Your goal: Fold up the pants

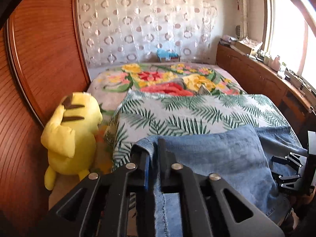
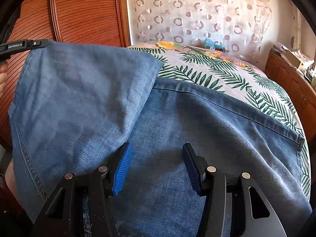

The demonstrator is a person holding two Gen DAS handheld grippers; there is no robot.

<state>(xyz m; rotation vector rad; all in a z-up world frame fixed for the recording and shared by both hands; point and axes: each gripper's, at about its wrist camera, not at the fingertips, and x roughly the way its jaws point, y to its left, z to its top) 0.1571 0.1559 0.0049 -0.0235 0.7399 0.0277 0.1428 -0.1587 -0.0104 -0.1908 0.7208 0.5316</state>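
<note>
Two grippers work one pair of faded blue denim pants (image 2: 177, 138), which lies across the near end of the bed. Denim of this weight will likely hang heavy and limp yet hold a crease, so hems, seams and the waistband look like the surest places to grip.

Nearest, the left gripper (image 1: 155, 156) has its black fingers (image 1: 140, 159) pressed together on a denim edge between them, lifting that leg into a flap. The right gripper (image 2: 156, 164) hovers over the flat denim with its blue-ribbed pads (image 2: 123, 169) wide apart, clasping nothing; whether they graze the cloth cannot be told.

Just beyond the fingertips lies a white palm-leaf bedsheet (image 1: 177, 116), left of it a yellow plush toy (image 1: 73, 136), and farther off a floral blanket (image 1: 158, 77).
</note>
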